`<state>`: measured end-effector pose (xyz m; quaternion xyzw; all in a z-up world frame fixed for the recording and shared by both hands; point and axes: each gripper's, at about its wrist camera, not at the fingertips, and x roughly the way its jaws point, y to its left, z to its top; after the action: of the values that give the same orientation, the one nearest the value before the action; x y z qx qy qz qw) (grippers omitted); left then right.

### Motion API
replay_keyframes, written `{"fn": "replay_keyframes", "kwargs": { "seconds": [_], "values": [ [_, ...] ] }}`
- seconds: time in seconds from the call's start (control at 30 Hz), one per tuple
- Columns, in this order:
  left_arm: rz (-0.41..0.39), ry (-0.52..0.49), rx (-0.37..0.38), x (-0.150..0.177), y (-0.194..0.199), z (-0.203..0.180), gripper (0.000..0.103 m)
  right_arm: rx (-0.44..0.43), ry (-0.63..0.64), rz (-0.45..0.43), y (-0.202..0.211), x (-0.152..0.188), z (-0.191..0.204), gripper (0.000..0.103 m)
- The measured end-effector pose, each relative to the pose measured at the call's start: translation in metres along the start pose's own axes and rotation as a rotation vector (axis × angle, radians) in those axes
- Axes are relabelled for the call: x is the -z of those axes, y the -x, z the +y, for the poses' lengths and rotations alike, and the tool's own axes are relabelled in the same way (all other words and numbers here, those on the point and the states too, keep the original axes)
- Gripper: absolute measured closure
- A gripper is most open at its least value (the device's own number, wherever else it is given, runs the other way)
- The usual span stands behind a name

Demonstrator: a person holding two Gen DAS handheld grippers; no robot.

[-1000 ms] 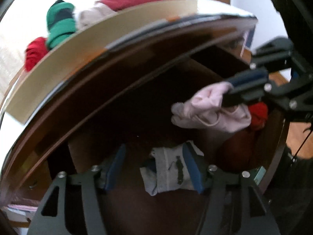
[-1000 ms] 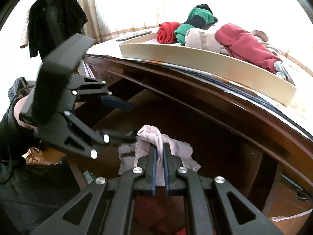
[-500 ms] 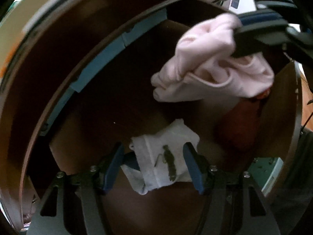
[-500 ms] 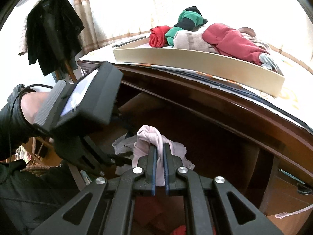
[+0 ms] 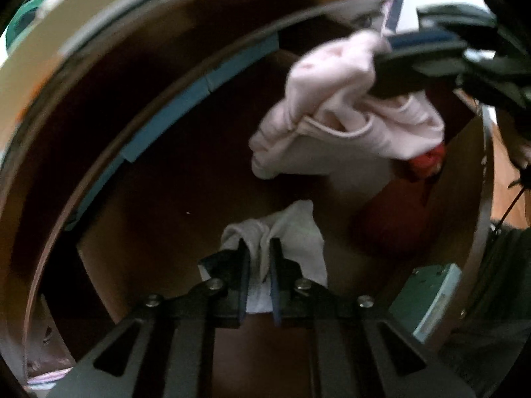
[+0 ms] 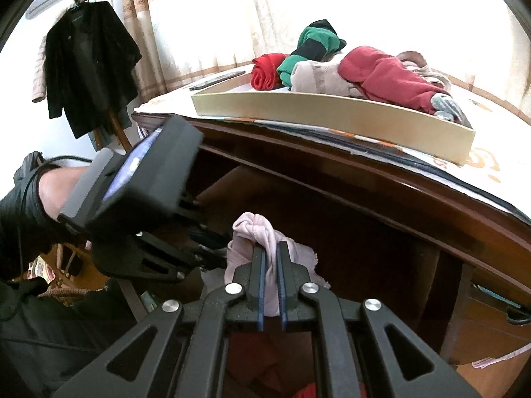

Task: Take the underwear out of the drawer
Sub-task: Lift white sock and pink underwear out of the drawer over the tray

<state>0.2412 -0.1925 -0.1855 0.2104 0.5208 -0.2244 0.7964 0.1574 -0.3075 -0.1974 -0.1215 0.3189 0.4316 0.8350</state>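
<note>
My left gripper [image 5: 260, 245] points down into the open brown drawer [image 5: 464, 205] and is shut on a white piece of underwear [image 5: 298, 232], which bunches between the blue pads. Up and to the right hangs a pale pink piece of underwear [image 5: 335, 112], pinched by my right gripper [image 5: 381, 69]. In the right wrist view the right gripper [image 6: 269, 248] is shut on that pink underwear [image 6: 252, 232] above the drawer, and the left gripper's body [image 6: 139, 192] reaches in from the left, its fingertips hidden behind the pink cloth.
Red garments [image 5: 428, 162] lie at the drawer's right side. On the desk top [image 6: 415, 179] stands a beige tray [image 6: 332, 112] with red, green and beige rolled clothes. A black coat [image 6: 89, 73] hangs at the back left. A gloved hand and dark sleeve [image 6: 23, 219] hold the left gripper.
The left gripper sank into the drawer over the white underwear, then its jaws closed on it, bunching the cloth. The right gripper keeps holding the pink underwear in about the same place.
</note>
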Motion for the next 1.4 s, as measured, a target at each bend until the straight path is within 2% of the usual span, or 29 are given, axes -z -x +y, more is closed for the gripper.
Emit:
{"fn": "replay_keyframes", "kwargs": {
  "seconds": [0.3,0.53,0.7,0.77,1.07,1.4],
  "values": [
    [-0.171,0.134,-0.030,0.025,0.033,0.019,0.095,-0.006,-0.022,-0.036,0.010,-0.005,-0.002,0.096],
    [-0.281,0.205,-0.075,0.052,0.060,0.009,0.095,-0.016,-0.032,-0.076,0.021,-0.012,0.001,0.095],
    [-0.352,0.247,-0.099,0.093,0.082,0.002,0.095,-0.027,-0.035,-0.108,0.031,-0.019,0.003,0.096],
    [-0.374,0.252,-0.108,0.099,0.089,-0.007,0.095,-0.032,-0.033,-0.117,0.035,-0.022,0.004,0.096],
    [-0.449,0.279,-0.134,0.097,0.141,-0.004,0.095,-0.050,-0.010,-0.158,0.051,-0.038,0.013,0.096],
    [-0.528,0.300,-0.164,0.108,0.178,0.000,0.095,-0.062,0.028,-0.208,0.071,-0.059,0.022,0.096]
  ]
}}
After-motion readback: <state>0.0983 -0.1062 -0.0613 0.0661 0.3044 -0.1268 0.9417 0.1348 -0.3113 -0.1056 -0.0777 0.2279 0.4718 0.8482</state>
